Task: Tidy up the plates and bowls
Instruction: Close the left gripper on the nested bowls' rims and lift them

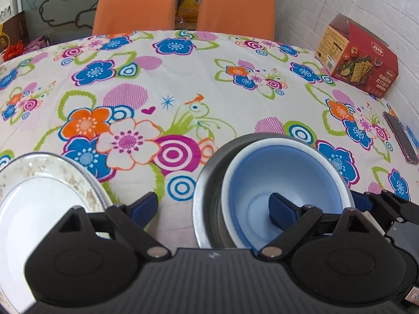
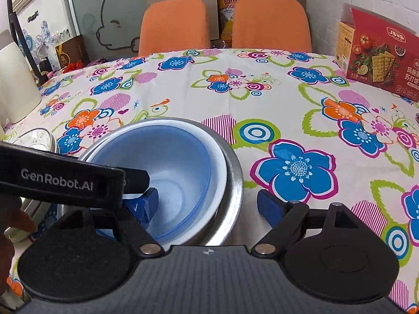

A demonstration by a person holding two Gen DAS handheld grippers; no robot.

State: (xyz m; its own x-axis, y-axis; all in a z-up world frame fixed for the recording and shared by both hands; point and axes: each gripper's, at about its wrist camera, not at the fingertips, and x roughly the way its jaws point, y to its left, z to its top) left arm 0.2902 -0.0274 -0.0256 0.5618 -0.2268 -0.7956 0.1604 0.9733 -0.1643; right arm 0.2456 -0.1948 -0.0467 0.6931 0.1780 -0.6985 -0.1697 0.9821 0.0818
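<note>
Floral tablecloth [image 1: 209, 83] carries a steel bowl [image 1: 207, 183] lower centre, a blue bowl [image 1: 282, 172] nested inside. Both grippers, left [image 1: 213, 206] and right [image 2: 207, 204], gape wide astride its rims; white plate [image 1: 34, 204] lower left.

Bowls: a blue plastic bowl [image 1: 277, 180] sits nested inside a round stainless-steel bowl [image 1: 209, 183], on the flower-printed tablecloth [image 1: 183, 78], near the front edge.
Plate: a white ceramic plate with a speckled rim [image 1: 34, 198] lies left of the bowls, apart from them.
Box: a red cardboard cracker box [image 1: 358, 57] stands at the far right, beside the wall.
Phone: a dark flat phone [image 1: 400, 136] lies in front of the box, at the right edge.
Chairs: two orange upholstered chairs [image 1: 136, 2] stand side by side behind the table.
</note>
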